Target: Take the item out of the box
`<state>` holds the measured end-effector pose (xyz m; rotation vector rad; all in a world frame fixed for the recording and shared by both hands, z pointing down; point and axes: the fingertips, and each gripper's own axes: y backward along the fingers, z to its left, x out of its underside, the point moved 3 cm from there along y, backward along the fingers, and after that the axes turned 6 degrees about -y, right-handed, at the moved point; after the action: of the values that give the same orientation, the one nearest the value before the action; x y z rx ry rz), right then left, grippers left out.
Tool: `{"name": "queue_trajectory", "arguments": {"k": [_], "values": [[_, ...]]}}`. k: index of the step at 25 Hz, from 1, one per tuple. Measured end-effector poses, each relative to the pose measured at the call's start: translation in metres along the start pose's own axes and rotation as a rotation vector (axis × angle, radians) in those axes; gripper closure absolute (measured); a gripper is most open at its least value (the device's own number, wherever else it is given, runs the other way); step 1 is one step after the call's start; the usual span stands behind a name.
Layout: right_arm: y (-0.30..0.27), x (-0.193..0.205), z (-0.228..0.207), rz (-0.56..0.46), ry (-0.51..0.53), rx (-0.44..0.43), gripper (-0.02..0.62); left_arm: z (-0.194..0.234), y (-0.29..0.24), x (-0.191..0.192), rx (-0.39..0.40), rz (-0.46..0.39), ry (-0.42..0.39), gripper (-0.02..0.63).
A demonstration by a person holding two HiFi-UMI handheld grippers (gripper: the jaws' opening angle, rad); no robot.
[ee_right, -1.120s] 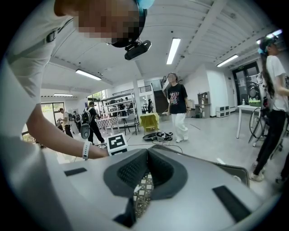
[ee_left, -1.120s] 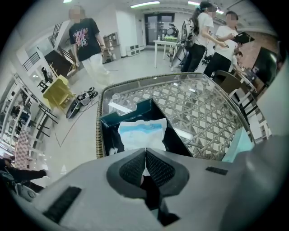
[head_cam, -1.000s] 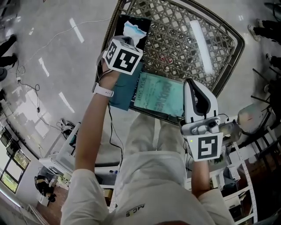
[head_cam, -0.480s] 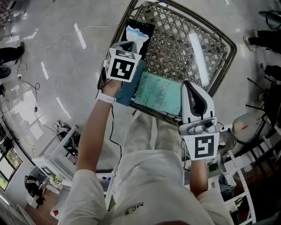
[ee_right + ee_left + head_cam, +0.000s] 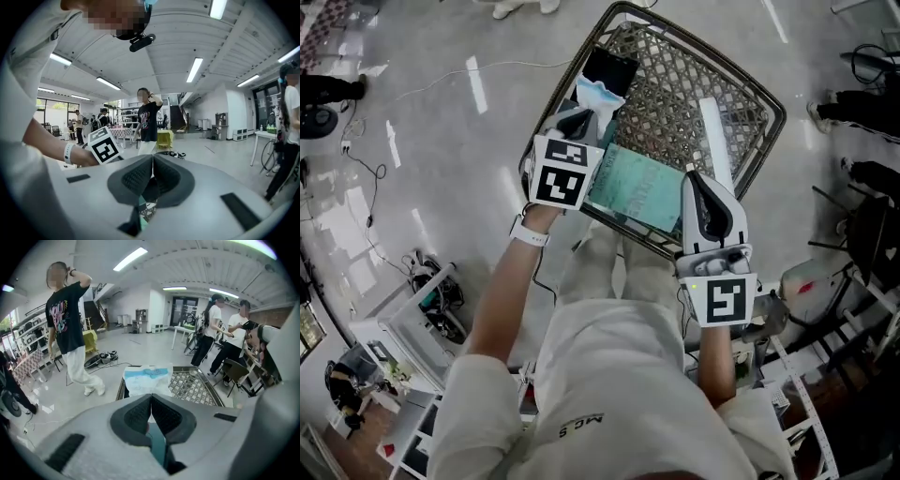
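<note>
A flat teal box [image 5: 639, 190] is held over a wire mesh basket [image 5: 712, 89]. A white and blue packet [image 5: 598, 94] sticks out of the box's far open end, beside a black flap [image 5: 609, 67]. My left gripper [image 5: 579, 122] is at the box's left side, shut with a teal edge of the box [image 5: 158, 446] between its jaws; the packet [image 5: 147, 379] shows just beyond them. My right gripper [image 5: 694, 180] is shut on the box's right edge, and a teal strip [image 5: 140, 204] shows under its closed jaws [image 5: 153, 159].
The basket's rim [image 5: 212, 385] and mesh lie below the box. Several people stand around the hall, one in a black shirt [image 5: 65, 319]. Cables [image 5: 422, 272] and shelving [image 5: 825, 375] lie on the floor near my feet. The left gripper's marker cube [image 5: 104, 145] shows in the right gripper view.
In the head view both grippers and the box have drifted up the frame and look smaller and farther. Both grips have stayed closed on the box.
</note>
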<state>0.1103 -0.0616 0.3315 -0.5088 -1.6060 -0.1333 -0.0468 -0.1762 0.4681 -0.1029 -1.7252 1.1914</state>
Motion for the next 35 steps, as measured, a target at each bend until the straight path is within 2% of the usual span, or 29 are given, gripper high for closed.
{"name": "queue_trajectory", "arguments": {"k": [8,19,25,35], "values": [[0.028,-0.03,0.012,-0.014,0.022,0.004,0.577,-0.02,0.097,-0.014,-0.046,-0.135,0.049,0.578],[0.042,-0.061,0.034,-0.028,0.064,-0.024,0.577,-0.042,0.213,-0.038,-0.156,-0.377,0.072,0.578],[0.045,-0.069,0.04,-0.042,0.073,-0.033,0.577,-0.058,0.241,-0.035,-0.169,-0.446,0.107,0.578],[0.053,-0.064,0.036,-0.036,0.061,-0.044,0.577,-0.074,0.255,-0.035,-0.192,-0.505,0.143,0.578]]}}
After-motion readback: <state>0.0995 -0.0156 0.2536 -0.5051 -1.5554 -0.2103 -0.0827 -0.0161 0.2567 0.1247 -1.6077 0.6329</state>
